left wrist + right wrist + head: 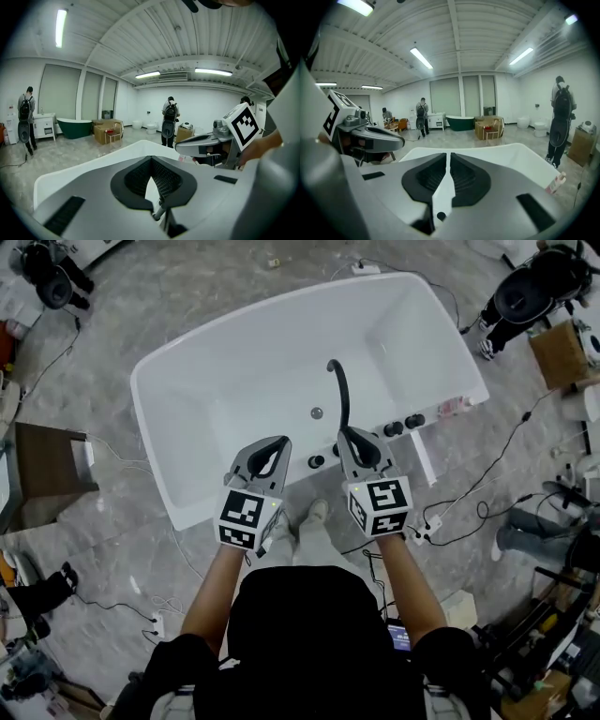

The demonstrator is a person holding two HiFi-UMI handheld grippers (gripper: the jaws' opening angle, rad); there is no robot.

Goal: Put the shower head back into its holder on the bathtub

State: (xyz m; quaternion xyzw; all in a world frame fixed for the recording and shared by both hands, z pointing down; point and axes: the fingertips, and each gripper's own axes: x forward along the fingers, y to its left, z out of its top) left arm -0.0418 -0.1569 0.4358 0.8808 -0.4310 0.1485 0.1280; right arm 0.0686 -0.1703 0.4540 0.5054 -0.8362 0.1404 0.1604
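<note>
A white bathtub [159, 437] stands on the grey floor below me. At its near rim a black curved spout [338, 390] arches over the basin, with black knobs [403, 424] beside it. I cannot pick out the shower head or its holder for certain. My left gripper [276, 446] hangs above the near rim, its jaws shut with nothing between them. My right gripper [357, 439] is level with it just right of the spout's base, its jaws closed to a thin slit and holding nothing. A slim grey rod [159, 212] shows below the left jaws.
Cables and a power strip [431, 526] lie on the floor right of the tub. A cardboard box [560, 352] sits far right, a brown board [47, 465] at the left. People with backpacks [169, 117] stand around; a green tub [461, 123] is by the far wall.
</note>
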